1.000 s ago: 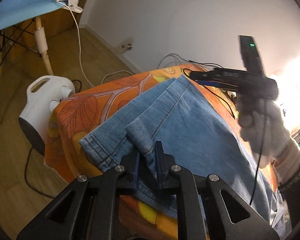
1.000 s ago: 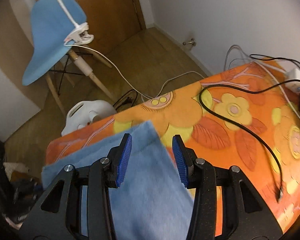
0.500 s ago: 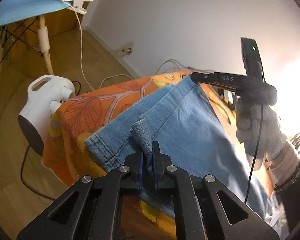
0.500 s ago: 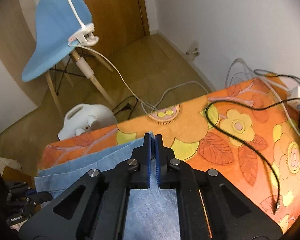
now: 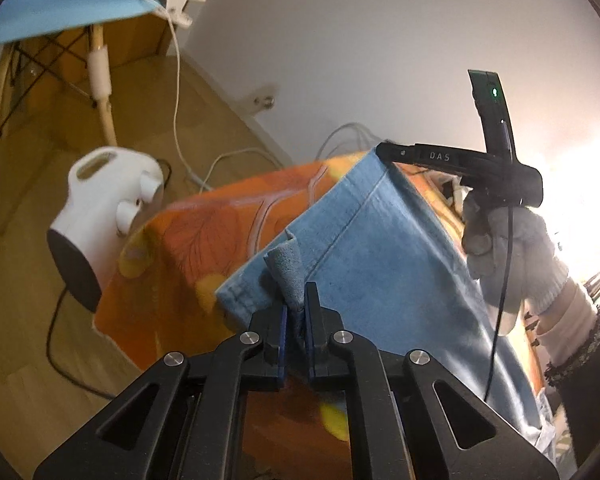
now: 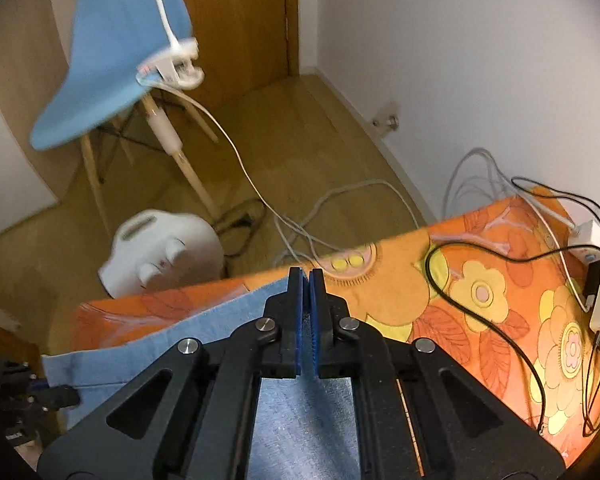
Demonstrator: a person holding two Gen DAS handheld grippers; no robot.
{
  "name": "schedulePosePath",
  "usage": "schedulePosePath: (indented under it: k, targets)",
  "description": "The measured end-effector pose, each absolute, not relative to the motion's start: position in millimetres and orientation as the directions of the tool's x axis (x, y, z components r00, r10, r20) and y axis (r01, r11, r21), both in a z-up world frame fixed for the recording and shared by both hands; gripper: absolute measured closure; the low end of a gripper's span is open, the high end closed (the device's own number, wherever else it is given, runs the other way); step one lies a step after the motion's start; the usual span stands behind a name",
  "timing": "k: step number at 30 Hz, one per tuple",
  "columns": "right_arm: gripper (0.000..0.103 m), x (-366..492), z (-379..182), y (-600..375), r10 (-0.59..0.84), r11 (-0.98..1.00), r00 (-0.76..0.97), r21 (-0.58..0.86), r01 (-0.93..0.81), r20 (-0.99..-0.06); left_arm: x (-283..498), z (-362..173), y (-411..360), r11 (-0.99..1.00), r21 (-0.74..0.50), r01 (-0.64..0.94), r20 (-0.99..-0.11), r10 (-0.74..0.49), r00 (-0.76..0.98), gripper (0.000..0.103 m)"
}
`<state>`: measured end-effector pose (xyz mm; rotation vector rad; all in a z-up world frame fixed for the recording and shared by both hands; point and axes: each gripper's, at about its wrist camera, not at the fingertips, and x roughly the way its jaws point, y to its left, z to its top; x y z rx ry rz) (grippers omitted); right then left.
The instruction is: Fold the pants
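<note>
1. Pants (image 5: 380, 264), light blue denim, lie on the counter (image 5: 204, 240), which is draped with an orange flowered cloth. Their hem end is lifted off the cloth, while the rest trails down toward the near right edge of the left wrist view.
2. Left hand-held gripper (image 5: 296, 316): its fingers are pressed together on a bunched bit of denim at the near corner of the hem, and a tuft of cloth sticks up between the blue pads.
3. Right hand-held gripper (image 6: 309, 312): its fingers are likewise pressed together, pinching the far corner of the same hem. From the left wrist view it shows as a black tool gripped by a gloved hand (image 5: 512, 248), its tip at the top corner of the denim.
4. Step in hand, as I judge it: both hem corners are gripped and the leg end is raised, so this looks like the start of a fold that carries the hems over toward the waist end.
5. The next move calls for both hands to travel together, keeping the hem edge taut and level between them, so that the cloth lays over itself without a twist.
6. Care is needed near the black cable (image 6: 496, 320) and white charger (image 6: 592, 240) on the far right of the counter. The denim should not sweep across them.
7. The waist end is out of view, so I cannot tell how it lies.
</note>
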<state>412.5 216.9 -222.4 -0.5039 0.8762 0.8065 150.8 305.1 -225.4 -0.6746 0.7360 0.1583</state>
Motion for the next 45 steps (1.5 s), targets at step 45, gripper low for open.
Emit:
schedulePosePath:
  k: [45]
  targets:
    - [0.060,113,-43,-234,0.069,0.982,0.691,-0.073,-0.174,-0.720,133,-117,143,0.882,-0.459,0.104,-0.627,-0.405,0.666,0.073]
